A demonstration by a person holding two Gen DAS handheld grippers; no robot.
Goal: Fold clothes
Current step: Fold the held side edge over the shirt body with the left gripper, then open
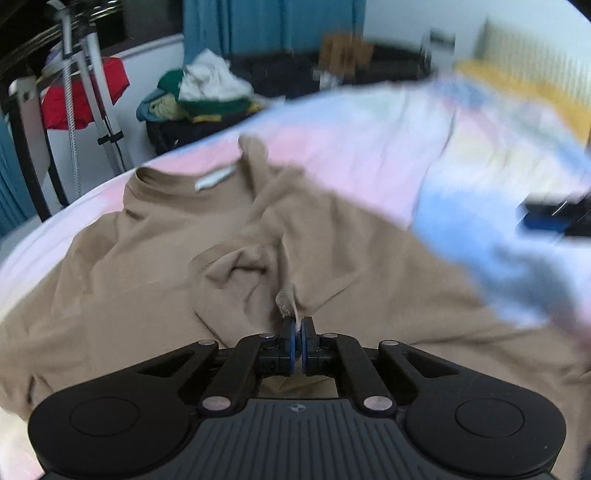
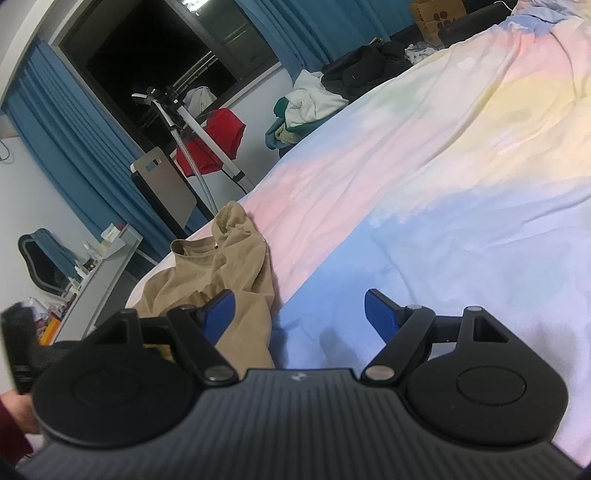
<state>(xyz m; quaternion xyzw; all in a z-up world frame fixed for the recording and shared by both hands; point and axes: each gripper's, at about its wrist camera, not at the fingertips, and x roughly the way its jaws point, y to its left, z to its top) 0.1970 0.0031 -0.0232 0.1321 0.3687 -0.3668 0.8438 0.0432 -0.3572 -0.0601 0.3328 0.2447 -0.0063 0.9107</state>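
Observation:
A tan T-shirt [image 1: 147, 258] lies crumpled on a pastel tie-dye bed cover [image 1: 351, 147], its collar and white label toward the far side. My left gripper [image 1: 297, 321] is shut on a raised fold of the shirt's cloth, which rises in a ridge to the fingertips. In the right wrist view the same T-shirt [image 2: 236, 258] lies at the left on the bed cover [image 2: 443, 166]. My right gripper [image 2: 299, 299] stands open over the blue part of the cover. Its left finger [image 2: 218, 314] is over the shirt's edge and nothing is between the jaws.
Beyond the bed's far edge sits a heap of clothes [image 2: 306, 99] and a metal stand with a red garment [image 2: 221, 136]. A cardboard box [image 2: 436, 14] is at the back. A dresser [image 2: 103, 266] stands at the left. A dark red sleeve [image 2: 11, 432] shows at bottom left.

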